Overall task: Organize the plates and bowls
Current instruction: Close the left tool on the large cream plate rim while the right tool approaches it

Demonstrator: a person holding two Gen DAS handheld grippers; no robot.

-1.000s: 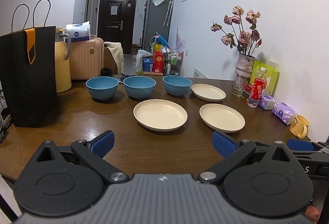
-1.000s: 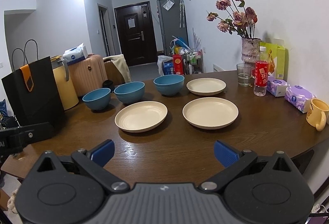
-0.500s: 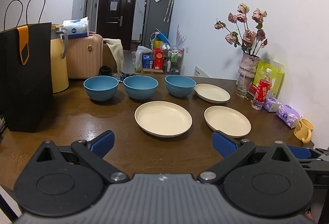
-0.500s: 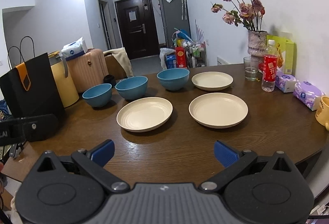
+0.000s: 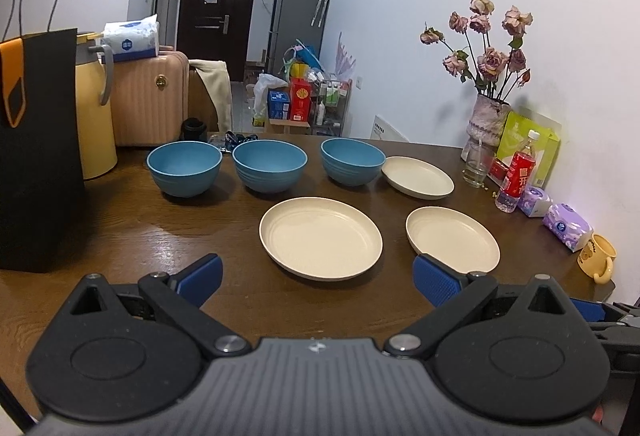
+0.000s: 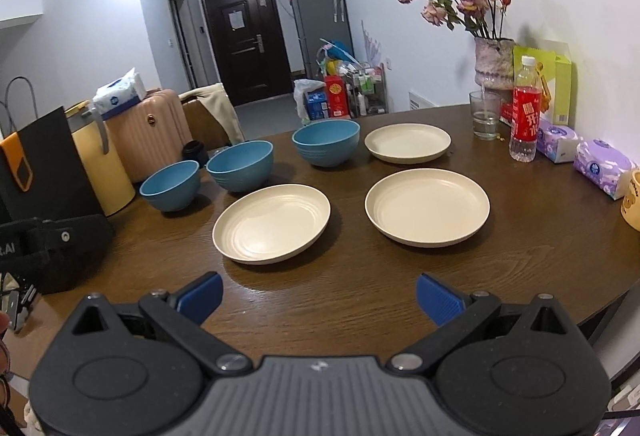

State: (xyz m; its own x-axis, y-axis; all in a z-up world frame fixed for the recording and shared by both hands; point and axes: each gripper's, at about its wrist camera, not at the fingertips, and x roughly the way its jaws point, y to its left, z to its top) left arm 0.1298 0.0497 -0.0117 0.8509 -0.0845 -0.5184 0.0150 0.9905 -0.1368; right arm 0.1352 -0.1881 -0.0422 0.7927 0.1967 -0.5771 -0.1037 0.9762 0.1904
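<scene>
Hovering low over the near edge of the dark brown wooden table (image 5: 120, 220), left gripper (image 5: 318, 278) with blue pads spread wide, holding nothing. Same for the right gripper (image 6: 319, 296): blue pads far apart, nothing between them.

Sitting in a row at the back of the table: three round blue bowls. Left blue bowl (image 5: 184, 168), middle blue bowl (image 5: 270, 165), right blue bowl (image 5: 352, 161), each one apart from the next, all right way up.

Lying flat nearer the front: a big cream round plate (image 5: 320, 238), straight ahead of the left gripper. Just to its right, a second cream plate (image 5: 452, 244), straight ahead of the right gripper (image 6: 427, 206). Farther back, a third cream plate (image 5: 417, 177), just beside the right blue bowl. No plate touching another plate.

Standing on the left side: a tall black paper bag with an orange tag (image 5: 36, 147) and a yellow jug (image 5: 94, 111) behind it. On the right by the wall: a vase of dried pink roses (image 5: 486, 121), a clear glass (image 5: 476, 165), a red-label bottle (image 5: 518, 171), purple tissue packs (image 5: 567, 226) and a yellow mug (image 5: 597, 256).
</scene>
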